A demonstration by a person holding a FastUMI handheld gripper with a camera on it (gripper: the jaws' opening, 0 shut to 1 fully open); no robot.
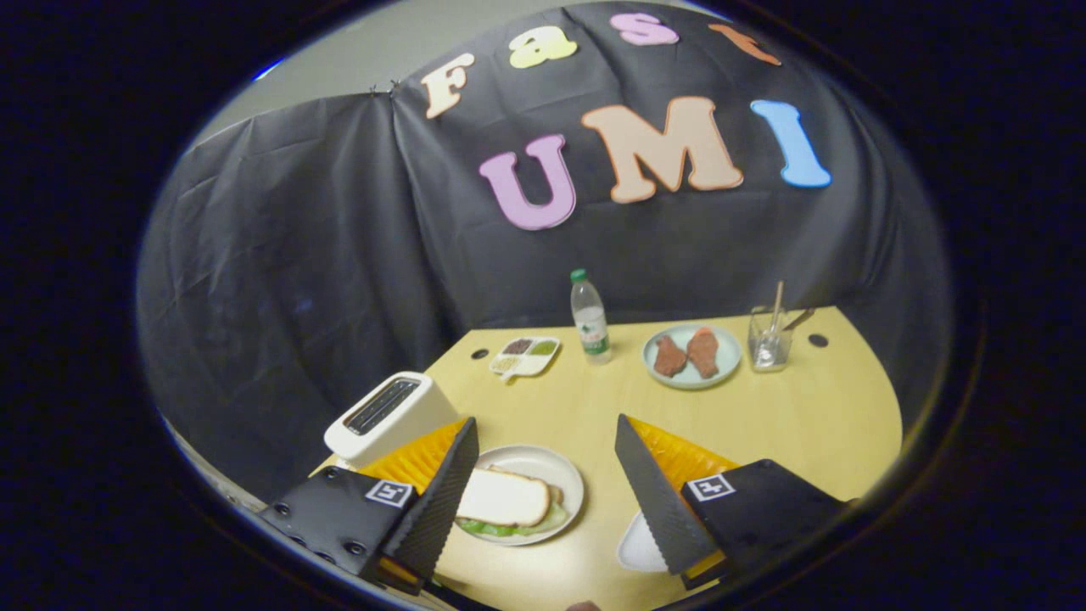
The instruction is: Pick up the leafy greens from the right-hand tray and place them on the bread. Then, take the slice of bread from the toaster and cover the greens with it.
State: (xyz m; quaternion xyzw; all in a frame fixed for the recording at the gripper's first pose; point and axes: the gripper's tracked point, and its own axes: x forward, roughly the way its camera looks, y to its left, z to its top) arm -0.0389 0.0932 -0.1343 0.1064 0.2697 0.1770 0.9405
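Two bread slices (pixel 506 496) already sandwich the greens (pixel 543 521) on the plate (pixel 567 477) right of the toaster (pixel 389 416); gripper (pixel 543 501) open, empty; bread's soft, crushable — pinch edges lightly.

Readable text on objects: none legible.
Gripper (pixel 544 420), fingers spread wide and holding nothing: each finger block carries a square white marker tag with a black blocky pattern. Left tag (pixel 389 492) sits beside the left finger, right tag (pixel 710 487) beside the right finger. Both are coded patterns and cannot be read as letters or digits.
Bottle (pixel 590 318), far side of the table, beyond the fingers: white label (pixel 593 337) with a green patch near its lower edge. The print is too small to make out
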